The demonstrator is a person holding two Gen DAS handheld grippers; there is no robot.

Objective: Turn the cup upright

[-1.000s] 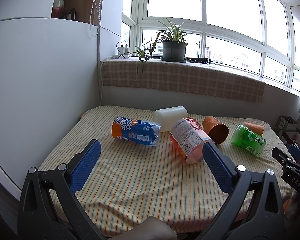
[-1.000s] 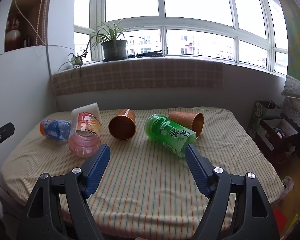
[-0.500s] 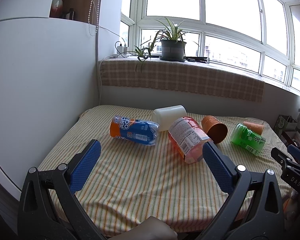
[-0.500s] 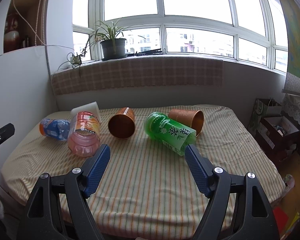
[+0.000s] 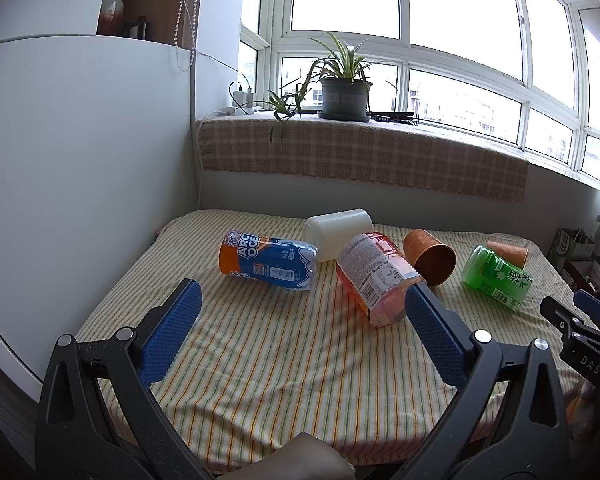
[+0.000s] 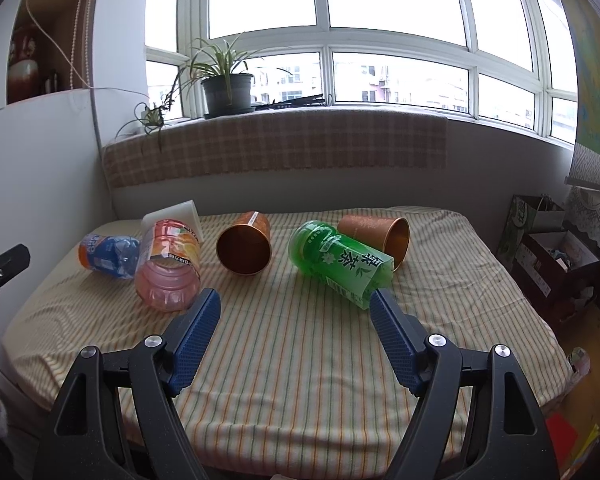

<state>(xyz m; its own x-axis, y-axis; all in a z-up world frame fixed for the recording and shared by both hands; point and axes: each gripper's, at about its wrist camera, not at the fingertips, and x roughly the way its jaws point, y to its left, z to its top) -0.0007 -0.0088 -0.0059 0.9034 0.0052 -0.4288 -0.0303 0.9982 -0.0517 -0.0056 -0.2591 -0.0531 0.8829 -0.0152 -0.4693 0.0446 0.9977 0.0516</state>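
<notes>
Several cups lie on their sides on a striped table [image 5: 260, 352]: a blue-orange one [image 5: 268, 260], a white one [image 5: 338, 232], a pink one [image 5: 374, 278], a copper one [image 5: 430, 258], a green one [image 5: 498, 276] and a second copper one [image 5: 508, 250]. In the right wrist view they show as blue [image 6: 108, 256], pink [image 6: 168, 266], copper [image 6: 246, 242], green [image 6: 340, 262] and copper [image 6: 376, 234]. My left gripper [image 5: 300, 300] is open and empty, short of the blue and pink cups. My right gripper [image 6: 296, 304] is open and empty, short of the green cup.
A potted plant [image 5: 346, 92] stands on the checked window ledge [image 5: 360, 160] behind the table. A white wall [image 5: 80, 160] bounds the left side. Boxes and bags [image 6: 548, 248] stand on the floor to the right. The table's near half [image 6: 300, 360] is bare cloth.
Both views have shifted very slightly; the cups lie where they were. Both grippers stay open.
</notes>
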